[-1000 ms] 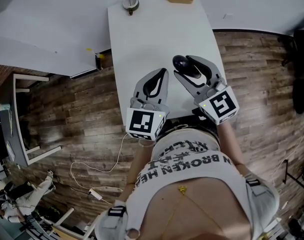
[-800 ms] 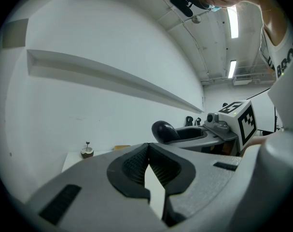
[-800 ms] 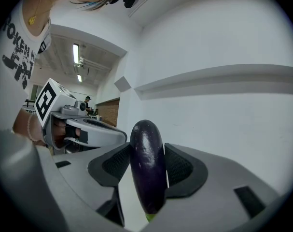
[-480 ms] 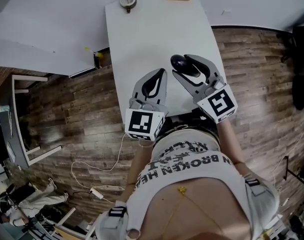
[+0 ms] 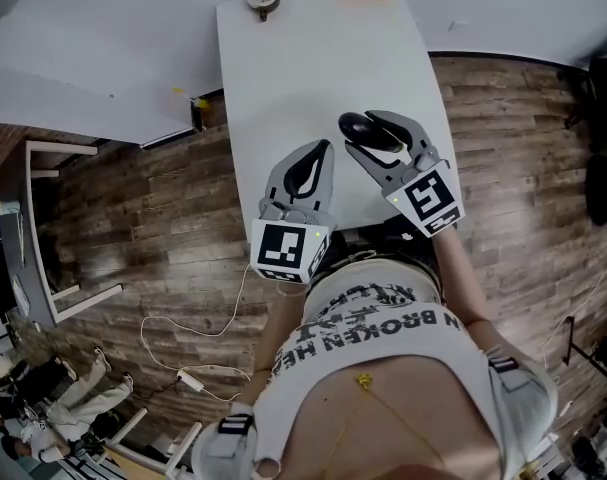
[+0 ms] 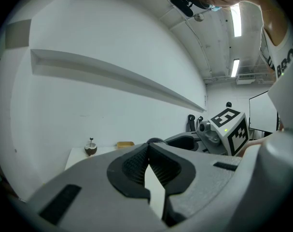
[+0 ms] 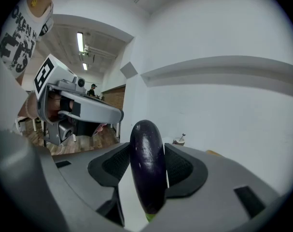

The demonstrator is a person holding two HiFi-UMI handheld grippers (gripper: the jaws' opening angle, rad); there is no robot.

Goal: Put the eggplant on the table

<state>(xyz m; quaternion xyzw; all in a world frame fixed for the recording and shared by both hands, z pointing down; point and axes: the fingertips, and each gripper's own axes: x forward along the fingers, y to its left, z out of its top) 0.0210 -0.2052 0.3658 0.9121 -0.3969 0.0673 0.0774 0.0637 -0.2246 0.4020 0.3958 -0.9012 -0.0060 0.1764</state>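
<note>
Over the near end of the table, the right gripper is clamped on the eggplant, both pads pressing its dark sides about midway along its length. The left gripper hangs just beside it with its jaws together and nothing between them. As I judge it, the carrying is done and the placing is not: the eggplant is above the tabletop and in the grip, and no view shows whether its lower end touches the surface. What is left is to bring it down onto the table, part the jaws and draw the gripper clear. The eggplant stands roughly upright, its long axis crossing the jaws from top to bottom in the right gripper view. Its rounded end points up, and a greenish stem end points down toward the table. From the head view only that dark upper end shows, poking above the jaws.
</note>
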